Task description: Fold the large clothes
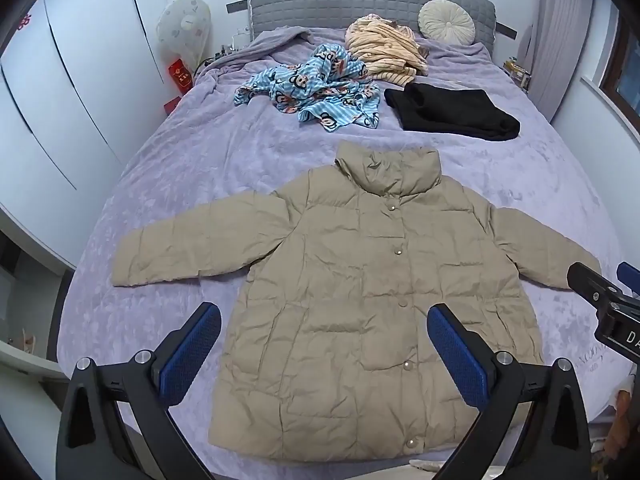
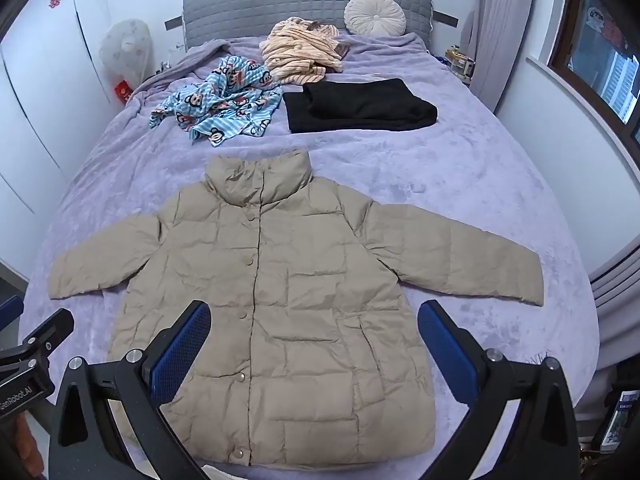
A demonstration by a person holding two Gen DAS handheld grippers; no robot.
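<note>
The left claw hangs above the lower part of the beige padded jacket, its blue pads wide apart with nothing between them. The right claw hovers likewise, spread and empty. The jacket lies flat, front up and buttoned, sleeves out, on the lilac bed. Beyond its collar lie a folded black garment, a crumpled blue printed cloth and, probably, a striped cream top.
</note>
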